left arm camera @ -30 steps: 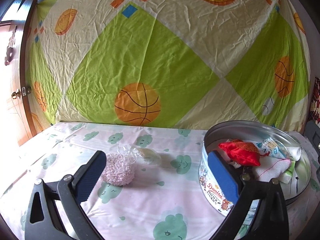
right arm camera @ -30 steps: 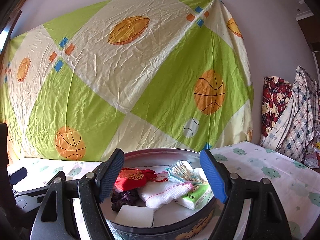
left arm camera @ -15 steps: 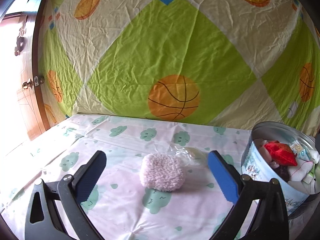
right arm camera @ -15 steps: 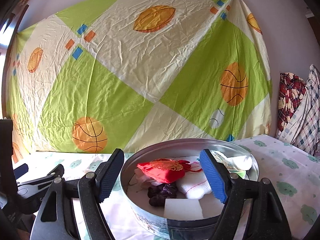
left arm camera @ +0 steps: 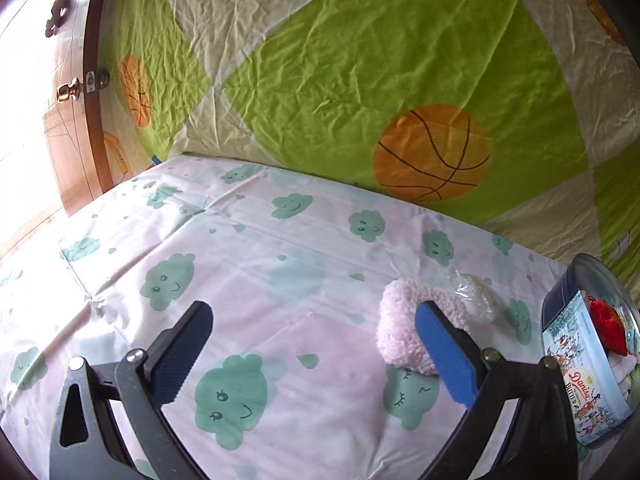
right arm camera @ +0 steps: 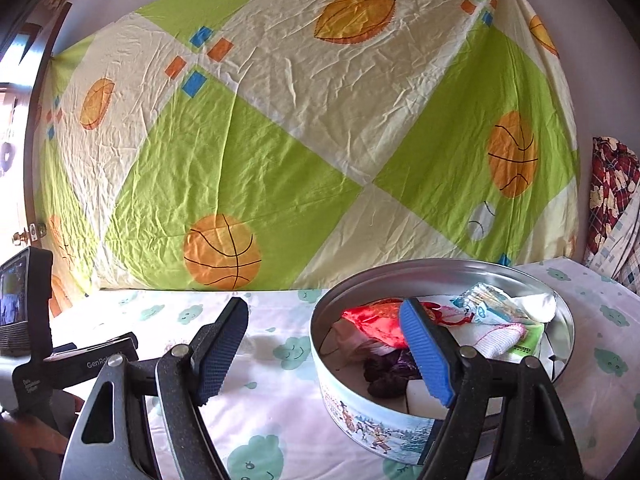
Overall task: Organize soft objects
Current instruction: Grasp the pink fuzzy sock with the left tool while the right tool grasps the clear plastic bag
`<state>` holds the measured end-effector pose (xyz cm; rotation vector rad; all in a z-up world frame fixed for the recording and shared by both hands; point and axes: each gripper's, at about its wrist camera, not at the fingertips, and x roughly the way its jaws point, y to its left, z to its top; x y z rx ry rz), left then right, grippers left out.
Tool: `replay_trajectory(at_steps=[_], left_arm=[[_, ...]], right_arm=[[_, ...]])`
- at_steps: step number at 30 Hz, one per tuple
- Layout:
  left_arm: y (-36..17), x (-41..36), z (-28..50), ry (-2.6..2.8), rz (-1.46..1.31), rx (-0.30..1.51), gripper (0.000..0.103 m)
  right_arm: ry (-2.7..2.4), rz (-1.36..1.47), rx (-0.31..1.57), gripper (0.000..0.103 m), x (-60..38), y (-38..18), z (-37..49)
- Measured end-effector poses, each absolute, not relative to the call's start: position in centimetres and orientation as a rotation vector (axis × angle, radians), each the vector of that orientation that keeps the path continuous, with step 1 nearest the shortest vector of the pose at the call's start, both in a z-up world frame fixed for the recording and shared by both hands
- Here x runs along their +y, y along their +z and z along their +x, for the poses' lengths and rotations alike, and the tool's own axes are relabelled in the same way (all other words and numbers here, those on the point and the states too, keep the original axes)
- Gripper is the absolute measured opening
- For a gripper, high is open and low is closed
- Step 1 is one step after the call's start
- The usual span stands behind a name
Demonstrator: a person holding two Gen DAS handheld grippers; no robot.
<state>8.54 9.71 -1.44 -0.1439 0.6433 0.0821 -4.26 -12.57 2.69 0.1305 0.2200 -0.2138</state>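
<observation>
Pink, fuzzy pad point(left arm camera: 400, 334) lies on the cloud-print sheet point(left arm camera: 280, 288), just past my left gripper's point(left arm camera: 316, 344) blue finger point(left arm camera: 444, 356), which covers part of it in view. Left fingers are spread wide with only bare sheet between them; the dark finger point(left arm camera: 180, 352) stands well apart from the pad. Crinkled clear wrapper point(left arm camera: 476, 296) sits just beyond the pad, on the far side from my fingers; cannot tell whether the two touch.

Round tin point(left arm camera: 584, 364) stands to the outside of the blue finger at the edge of the left view, apart from the pad.

Right gripper point(right arm camera: 324, 352) is also spread, nothing pinched. Its blue finger point(right arm camera: 424, 356) reaches over the tin's near rim point(right arm camera: 400, 280); its dark finger point(right arm camera: 220, 348) hangs over the sheet outside the tin. In the tin point(right arm camera: 360, 412), beyond that blue finger: red pouch point(right arm camera: 372, 320), dark purple bundle point(right arm camera: 384, 372), white knitted cloth point(right arm camera: 496, 338), green packet point(right arm camera: 532, 340), a printed packet point(right arm camera: 486, 304). A white block point(right arm camera: 418, 398) lies low by the near wall.

Basketball-print sheet point(right arm camera: 280, 140) hangs behind everything.
</observation>
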Motion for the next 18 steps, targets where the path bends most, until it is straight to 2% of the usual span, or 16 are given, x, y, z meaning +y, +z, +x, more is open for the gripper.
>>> replay_trajectory(at_steps=[7,13,18], left_arm=[[-1.7,6.3,9.3,-0.12,-0.086,0.671,0.102],[-2.8,2.6,11.7,-0.145,0.031,0.779,0.102],[-4.5,3.5,14.2,-0.091,-0.011,0.902,0.094]], right_arm=[[-0.168,0.163,0.245,0.08,-12.6,2.4,-4.1],[-0.152,0.17,0.246,0.08,-12.6,2.3,-4.2],[-0.141,0.168,0.259,0.08,-12.5,2.3,-4.1]])
